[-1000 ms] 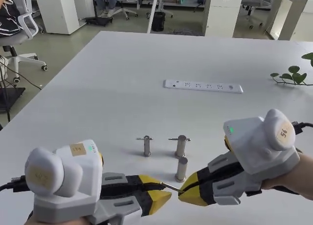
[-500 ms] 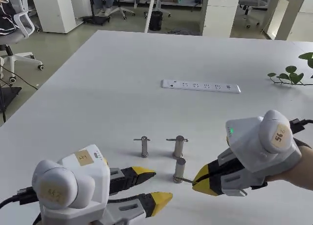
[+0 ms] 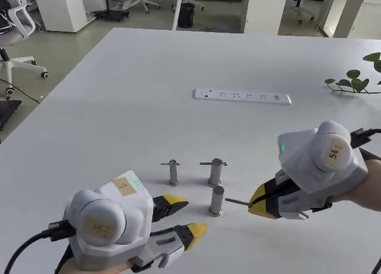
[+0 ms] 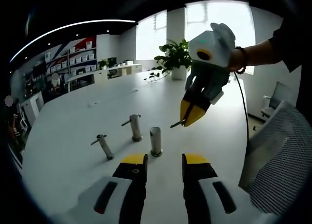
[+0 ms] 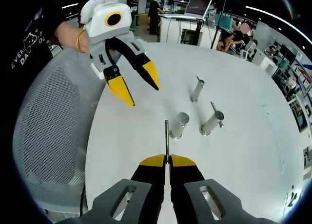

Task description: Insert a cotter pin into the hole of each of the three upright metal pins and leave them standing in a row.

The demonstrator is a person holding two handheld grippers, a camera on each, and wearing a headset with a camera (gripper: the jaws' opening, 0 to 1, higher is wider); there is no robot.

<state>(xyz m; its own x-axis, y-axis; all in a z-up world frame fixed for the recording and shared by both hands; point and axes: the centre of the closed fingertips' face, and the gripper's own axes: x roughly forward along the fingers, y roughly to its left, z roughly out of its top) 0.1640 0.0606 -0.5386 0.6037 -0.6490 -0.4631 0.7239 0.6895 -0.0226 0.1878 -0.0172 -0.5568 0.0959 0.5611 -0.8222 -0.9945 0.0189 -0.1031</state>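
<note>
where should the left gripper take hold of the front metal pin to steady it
I'd grip the front metal pin low on its shaft, the left gripper coming in level from its own side. It stands upright, and the cotter pin in the right gripper points at its upper part from the other side.

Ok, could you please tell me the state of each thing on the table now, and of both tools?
Back left pin: upright, its cotter pin is in.
Back right pin: upright, its cotter pin is in.
Front pin: upright, nothing inserted yet.
Third cotter pin: held level, tip beside the front pin, not in it.
Right tool: shut on the third cotter pin.
Left tool: open, holding nothing.
Power strip: lying flat, nothing plugged in.
</note>
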